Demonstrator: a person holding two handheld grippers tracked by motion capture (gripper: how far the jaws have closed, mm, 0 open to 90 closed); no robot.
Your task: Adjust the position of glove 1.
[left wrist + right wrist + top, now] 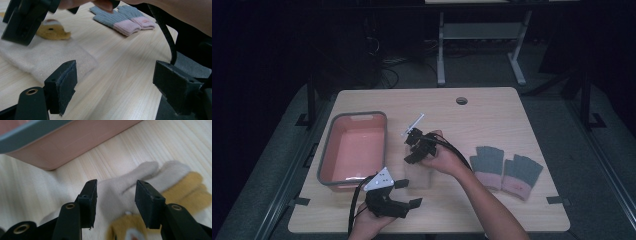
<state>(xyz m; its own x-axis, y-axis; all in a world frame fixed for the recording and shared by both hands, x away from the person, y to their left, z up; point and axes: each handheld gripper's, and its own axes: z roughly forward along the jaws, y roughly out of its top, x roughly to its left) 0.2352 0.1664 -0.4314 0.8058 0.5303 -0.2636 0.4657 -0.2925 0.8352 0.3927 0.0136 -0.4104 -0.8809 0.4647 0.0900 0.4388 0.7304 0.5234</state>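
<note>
Left gripper (404, 192) at the near table (492, 107) edge, jaws spread wide, nothing between them. Just past it lies the cream glove (47, 56), flat, cuff end near its left jaw. Right gripper (115, 195) hangs over that glove, jaws partly spread, straddling the glove without pinching it. Beyond it, the pink bin (354, 147). Grey gloves (507, 170) lie well off to the right.
</note>
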